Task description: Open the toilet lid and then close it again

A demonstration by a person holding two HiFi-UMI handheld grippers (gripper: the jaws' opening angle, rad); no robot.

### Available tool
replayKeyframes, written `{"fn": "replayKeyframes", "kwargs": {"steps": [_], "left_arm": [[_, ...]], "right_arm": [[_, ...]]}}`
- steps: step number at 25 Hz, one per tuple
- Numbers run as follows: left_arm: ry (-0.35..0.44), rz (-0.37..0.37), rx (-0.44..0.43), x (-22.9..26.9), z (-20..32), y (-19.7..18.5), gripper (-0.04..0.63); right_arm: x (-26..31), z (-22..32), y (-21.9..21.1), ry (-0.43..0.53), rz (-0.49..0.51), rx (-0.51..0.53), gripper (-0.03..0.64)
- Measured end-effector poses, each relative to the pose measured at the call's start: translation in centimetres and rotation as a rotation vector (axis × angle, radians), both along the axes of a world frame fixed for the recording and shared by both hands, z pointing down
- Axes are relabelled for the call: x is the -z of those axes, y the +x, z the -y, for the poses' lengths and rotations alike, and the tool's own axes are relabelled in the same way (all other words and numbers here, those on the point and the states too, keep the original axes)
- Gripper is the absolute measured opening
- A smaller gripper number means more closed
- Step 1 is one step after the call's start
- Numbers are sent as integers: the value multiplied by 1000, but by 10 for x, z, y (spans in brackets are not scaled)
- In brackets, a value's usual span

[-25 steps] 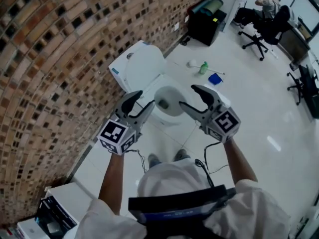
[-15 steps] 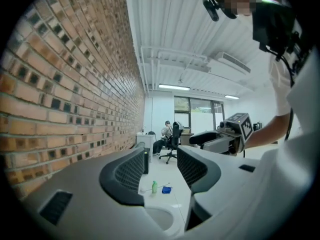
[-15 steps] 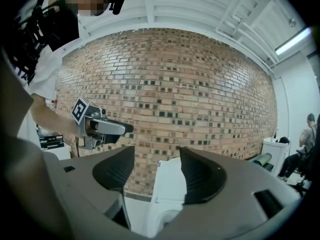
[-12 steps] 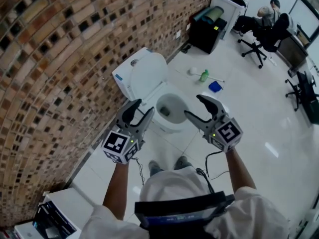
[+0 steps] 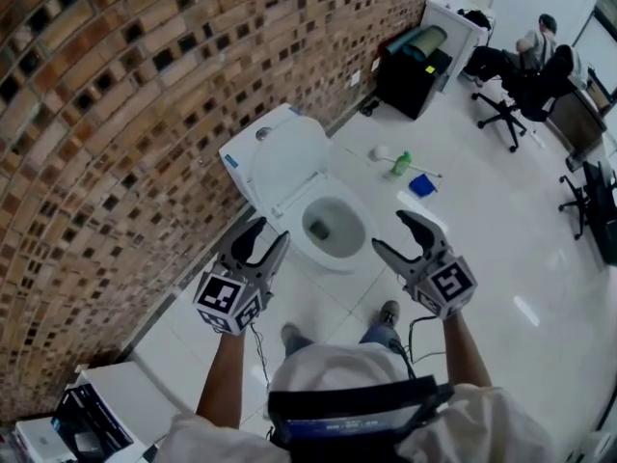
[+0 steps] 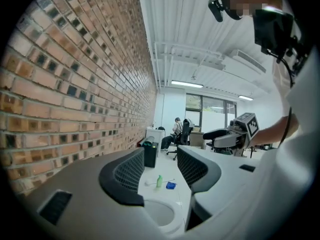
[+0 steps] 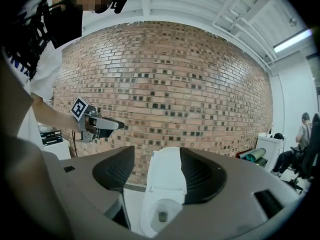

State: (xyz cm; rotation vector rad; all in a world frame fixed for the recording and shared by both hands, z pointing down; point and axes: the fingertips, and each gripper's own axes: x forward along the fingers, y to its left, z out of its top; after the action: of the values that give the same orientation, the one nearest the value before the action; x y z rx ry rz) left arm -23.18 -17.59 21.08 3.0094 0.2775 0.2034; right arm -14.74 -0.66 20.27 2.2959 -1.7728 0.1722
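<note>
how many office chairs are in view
2: one black office chair by the seated person at top right, another at the right edge. More may be hidden beyond the frame.

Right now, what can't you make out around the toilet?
- Left gripper view: the toilet bowl is mostly covered by the left tongs.
- Right gripper view: the tank is mostly hidden behind the raised lid.
- Head view: the dark thing in the bowl's bottom is too small to name.

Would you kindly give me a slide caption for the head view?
Left gripper and right gripper, both open, face a toilet with raised lid.
</note>
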Motion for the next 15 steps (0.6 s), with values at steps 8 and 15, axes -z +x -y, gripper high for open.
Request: {"fn": "replayKeyframes", "kwargs": {"steps": [8, 15], "left_arm": [[11, 46, 139, -13, -78, 70, 199], [-26, 93, 224, -32, -136, 123, 199]], "right_arm": [[-19, -56, 73, 41, 58, 219, 296], [-33, -100, 118, -5, 107, 414, 296]]}}
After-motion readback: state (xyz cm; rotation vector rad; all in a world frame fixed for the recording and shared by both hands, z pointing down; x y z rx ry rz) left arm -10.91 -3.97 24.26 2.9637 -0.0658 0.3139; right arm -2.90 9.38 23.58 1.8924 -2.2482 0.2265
